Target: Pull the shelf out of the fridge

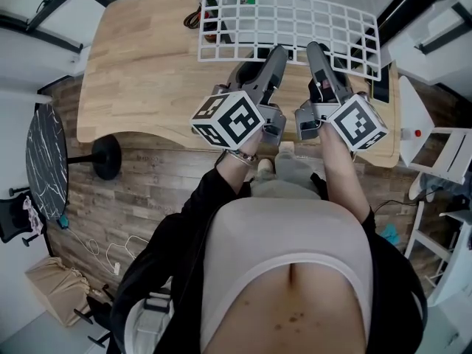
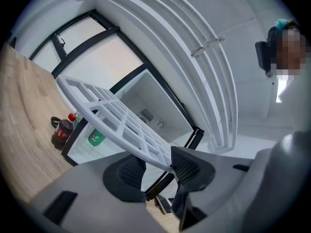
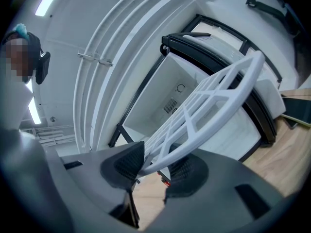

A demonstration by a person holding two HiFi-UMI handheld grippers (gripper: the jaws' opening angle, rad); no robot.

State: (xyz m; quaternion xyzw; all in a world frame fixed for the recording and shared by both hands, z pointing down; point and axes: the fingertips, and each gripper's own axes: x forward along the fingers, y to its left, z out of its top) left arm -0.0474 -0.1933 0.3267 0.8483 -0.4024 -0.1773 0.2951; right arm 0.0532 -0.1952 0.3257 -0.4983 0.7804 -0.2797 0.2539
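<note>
The white grid shelf [image 1: 295, 21] hangs tilted over the far part of the wooden table [image 1: 140, 72], just in front of the open fridge [image 2: 155, 110]. My left gripper [image 1: 279, 50] is shut on the shelf's near edge, and the rim sits between its ribbed pads [image 2: 187, 166]. Beside it, my right gripper [image 1: 316, 48] is shut on the same edge. In the left gripper view the shelf [image 2: 112, 115] slants up to the left from the gripper [image 2: 160, 161]. In the right gripper view the shelf [image 3: 209, 101] slants up to the right from the gripper [image 3: 155, 164], with the fridge [image 3: 184, 81] behind it.
A green can [image 2: 96, 137] stands inside the fridge, and a cola bottle [image 2: 60, 132] stands on the table by its left side. A dark phone [image 1: 381, 80] lies at the table's right end. A round black side table [image 1: 44, 161] stands at the left.
</note>
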